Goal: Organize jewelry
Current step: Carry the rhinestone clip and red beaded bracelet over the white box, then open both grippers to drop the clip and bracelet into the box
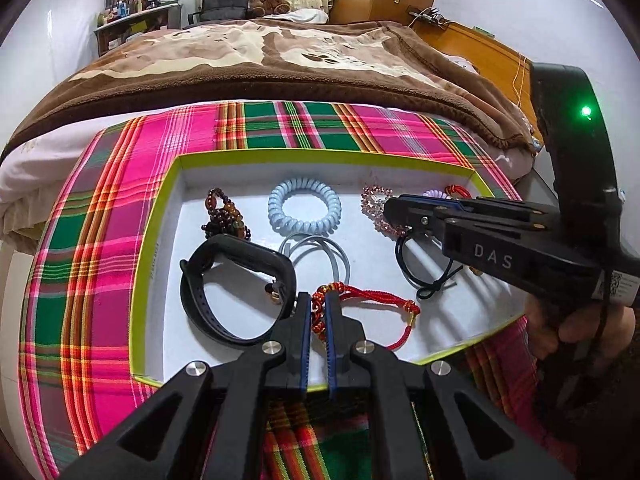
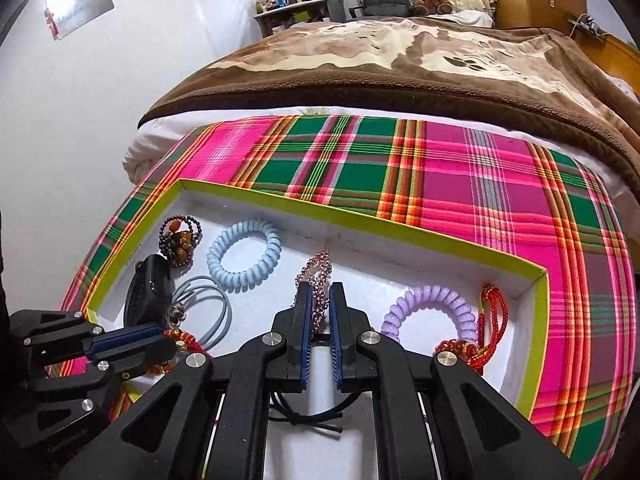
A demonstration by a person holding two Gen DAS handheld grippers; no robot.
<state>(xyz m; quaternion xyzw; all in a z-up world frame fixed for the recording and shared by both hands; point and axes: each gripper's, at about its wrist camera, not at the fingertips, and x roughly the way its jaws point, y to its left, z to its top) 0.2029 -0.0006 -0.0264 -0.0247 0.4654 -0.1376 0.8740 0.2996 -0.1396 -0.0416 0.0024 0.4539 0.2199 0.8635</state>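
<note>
We see a bed under a brown blanket (image 1: 248,76), and on its near end a pink-and-green plaid cloth (image 1: 100,216). On the cloth sits a shallow white tray with a lime-green rim (image 1: 320,155), holding the jewelry.

In the left wrist view, a black watch band (image 1: 224,276) lies at the tray's 8 o'clock, a pale blue spiral hair tie (image 1: 305,211) at 12 o'clock, and a dark beaded bracelet (image 1: 224,216) at 10 o'clock. A grey cord loop (image 1: 332,256) lies near the centre, and a black elastic cord (image 1: 416,268) at 3 o'clock.

In the right wrist view, a lilac spiral hair tie (image 2: 432,312) lies at 3 o'clock, with a second red cord (image 2: 494,312) just beyond it.

Our left gripper (image 1: 318,312) is closed tight, pinching the knotted end of a red braided cord bracelet (image 1: 376,304) at the tray's 6 o'clock edge. Our right gripper (image 2: 319,308) is likewise closed, clamped on a pink beaded bracelet (image 2: 318,272) near the tray's middle.
</note>
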